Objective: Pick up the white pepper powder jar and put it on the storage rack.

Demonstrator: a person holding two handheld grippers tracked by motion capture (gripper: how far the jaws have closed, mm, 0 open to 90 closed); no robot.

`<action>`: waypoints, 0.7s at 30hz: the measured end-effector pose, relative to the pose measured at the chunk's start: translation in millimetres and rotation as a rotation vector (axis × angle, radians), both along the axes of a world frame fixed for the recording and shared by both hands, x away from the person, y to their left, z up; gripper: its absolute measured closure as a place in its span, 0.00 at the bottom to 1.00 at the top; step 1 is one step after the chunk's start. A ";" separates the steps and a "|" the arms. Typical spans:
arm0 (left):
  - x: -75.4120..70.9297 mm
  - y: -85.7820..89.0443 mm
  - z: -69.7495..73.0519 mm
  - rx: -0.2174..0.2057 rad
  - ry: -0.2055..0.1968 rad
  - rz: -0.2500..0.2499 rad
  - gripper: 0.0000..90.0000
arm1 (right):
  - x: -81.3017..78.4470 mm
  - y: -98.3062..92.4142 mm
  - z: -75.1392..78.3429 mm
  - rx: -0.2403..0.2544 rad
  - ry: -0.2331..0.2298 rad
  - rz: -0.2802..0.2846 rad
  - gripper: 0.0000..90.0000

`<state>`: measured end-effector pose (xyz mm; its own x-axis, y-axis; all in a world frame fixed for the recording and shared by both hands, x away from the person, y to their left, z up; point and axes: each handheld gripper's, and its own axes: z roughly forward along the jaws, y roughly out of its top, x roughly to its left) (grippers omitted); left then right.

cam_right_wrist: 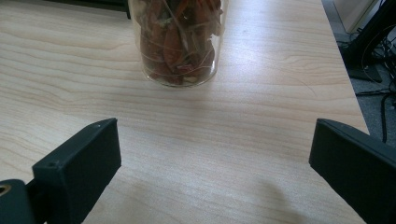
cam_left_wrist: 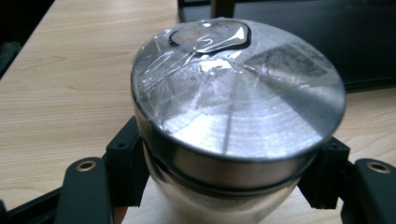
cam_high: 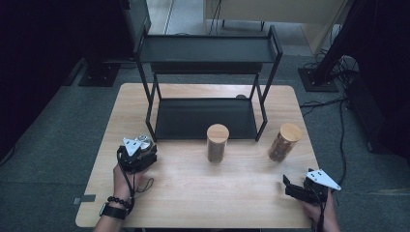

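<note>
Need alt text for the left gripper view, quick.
The left gripper is shut on a jar with a shiny metal lid, its black jaws pressing both sides below the lid. Behind are the wooden table and a black shelf.

a two-tier rack and two lidded jars on a light wood tabletop [cam_high: 193,193]

the black metal rack [cam_high: 207,113] stands at the far middle. a wooden-lidded glass jar [cam_high: 217,142] stands just near its lower shelf; a second such jar [cam_high: 285,141] of reddish-brown pieces stands to the right. cables [cam_high: 338,104] trail across the grey floor [cam_high: 48,145].
</note>
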<state>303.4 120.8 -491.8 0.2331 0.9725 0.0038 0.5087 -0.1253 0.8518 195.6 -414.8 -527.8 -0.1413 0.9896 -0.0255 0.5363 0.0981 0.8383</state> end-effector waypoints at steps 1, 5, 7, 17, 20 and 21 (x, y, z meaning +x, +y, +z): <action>0.0 0.0 0.0 0.000 0.000 0.000 0.35 | 0.0 0.0 0.0 0.000 0.000 0.000 0.02; 1.1 -8.2 1.1 0.004 0.000 -0.019 0.35 | 0.0 -0.1 0.0 0.002 0.001 0.001 0.02; 1.5 -12.7 1.6 0.007 0.000 -0.029 0.35 | 0.0 -0.2 0.1 0.002 0.002 0.001 0.02; 6.7 -27.4 7.9 0.006 -0.004 -0.061 0.35 | 0.0 -0.8 0.2 0.008 0.002 0.003 0.02; 9.2 -33.0 13.4 0.007 -0.010 -0.075 0.35 | 0.1 -0.9 0.1 0.012 0.003 0.006 0.02; 9.2 -33.0 13.4 0.007 -0.010 -0.075 0.35 | 0.1 -0.9 0.1 0.012 0.003 0.006 0.02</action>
